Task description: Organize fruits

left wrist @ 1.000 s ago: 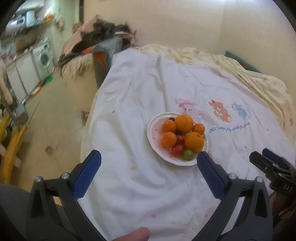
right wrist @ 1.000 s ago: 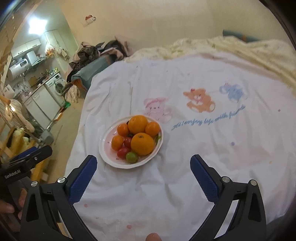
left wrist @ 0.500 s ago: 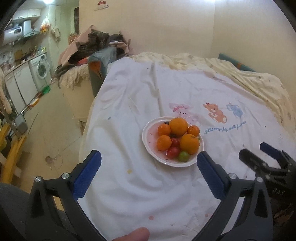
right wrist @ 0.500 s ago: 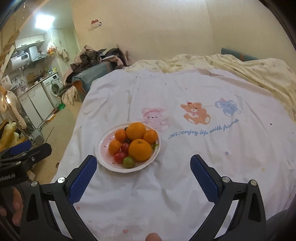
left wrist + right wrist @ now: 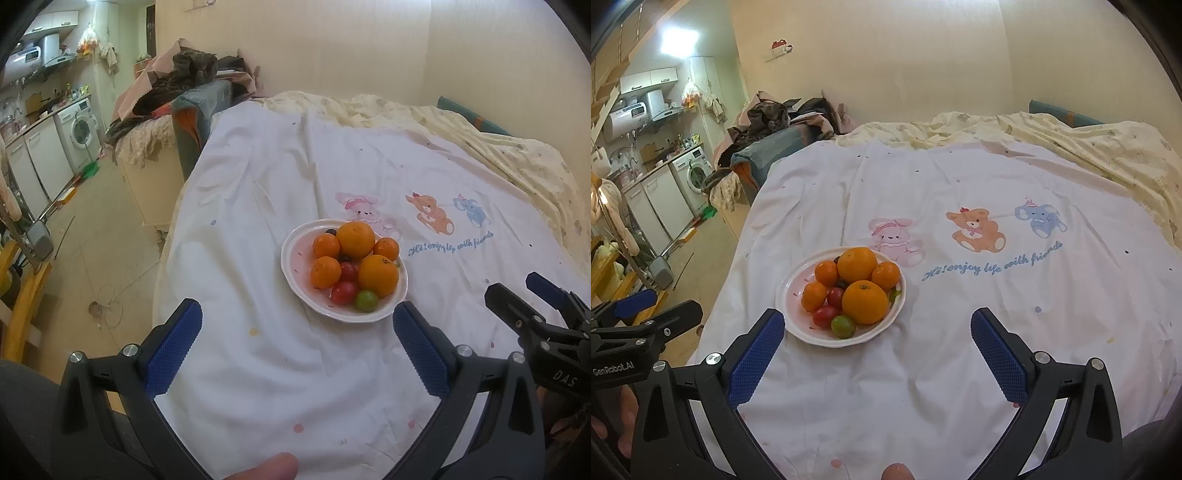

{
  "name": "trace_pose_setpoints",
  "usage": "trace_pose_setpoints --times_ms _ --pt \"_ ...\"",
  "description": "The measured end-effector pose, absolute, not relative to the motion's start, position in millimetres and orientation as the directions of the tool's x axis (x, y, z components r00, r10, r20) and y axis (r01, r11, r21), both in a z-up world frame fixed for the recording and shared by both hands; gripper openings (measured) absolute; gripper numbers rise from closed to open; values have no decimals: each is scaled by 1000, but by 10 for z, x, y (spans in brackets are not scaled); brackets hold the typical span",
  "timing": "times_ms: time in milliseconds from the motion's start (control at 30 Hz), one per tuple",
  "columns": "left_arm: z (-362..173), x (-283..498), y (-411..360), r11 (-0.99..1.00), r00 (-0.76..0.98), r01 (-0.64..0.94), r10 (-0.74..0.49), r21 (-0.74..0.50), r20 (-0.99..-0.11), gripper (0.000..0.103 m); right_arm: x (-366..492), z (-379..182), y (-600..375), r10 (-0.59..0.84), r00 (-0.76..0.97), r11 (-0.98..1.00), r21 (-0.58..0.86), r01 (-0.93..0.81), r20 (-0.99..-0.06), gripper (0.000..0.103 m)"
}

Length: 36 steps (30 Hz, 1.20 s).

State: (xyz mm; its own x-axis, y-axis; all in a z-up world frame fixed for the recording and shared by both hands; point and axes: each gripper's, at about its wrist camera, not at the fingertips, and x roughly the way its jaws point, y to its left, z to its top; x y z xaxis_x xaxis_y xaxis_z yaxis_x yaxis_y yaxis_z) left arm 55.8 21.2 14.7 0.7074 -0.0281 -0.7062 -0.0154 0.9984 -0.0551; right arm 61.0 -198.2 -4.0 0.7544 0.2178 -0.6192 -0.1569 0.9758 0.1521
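Observation:
A white plate (image 5: 291, 254) (image 5: 790, 291) sits on the white cloth, piled with oranges (image 5: 355, 240) (image 5: 865, 301), red tomatoes (image 5: 344, 292) (image 5: 825, 315), a green tomato (image 5: 366, 300) (image 5: 843, 326) and dark grapes. My left gripper (image 5: 297, 326) is open and empty, held above the cloth just short of the plate. My right gripper (image 5: 877, 332) is open and empty, near the plate's right front. Each gripper shows at the edge of the other's view: the right one (image 5: 532, 302) and the left one (image 5: 646, 314).
The white cloth (image 5: 960, 177) with cartoon animals covers a bed-like surface, with a yellow blanket (image 5: 1071, 136) behind. A pile of clothes (image 5: 184, 74) lies at the far left corner. The floor and a kitchen with a washing machine (image 5: 81, 129) lie to the left.
Both grippers have drawn back and tilted up a little, so the plate sits slightly farther and more of the room shows. Both stay open and empty.

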Motion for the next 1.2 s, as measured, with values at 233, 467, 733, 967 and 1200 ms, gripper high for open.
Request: trace_pose_setpoints --times_ms 233,467,733,967,1200 --pt "148 561 219 998 707 -14 -29 -55 -707 102 611 -34 -1995 213 756 977 153 -149 -619 103" --pt "146 566 224 998 706 -12 -31 -56 -707 102 614 -33 -2003 214 756 977 155 -149 -619 103" --pt "148 560 226 998 705 -14 -30 -56 -708 102 608 -39 -2024 211 756 977 156 -145 -620 103" --pt "145 555 240 998 704 -18 -28 -57 -710 102 609 -37 -2022 211 756 977 157 -144 -620 103" --pt "142 553 245 998 703 -19 -28 -58 -711 102 611 -36 -2024 212 756 977 158 -144 -620 103"
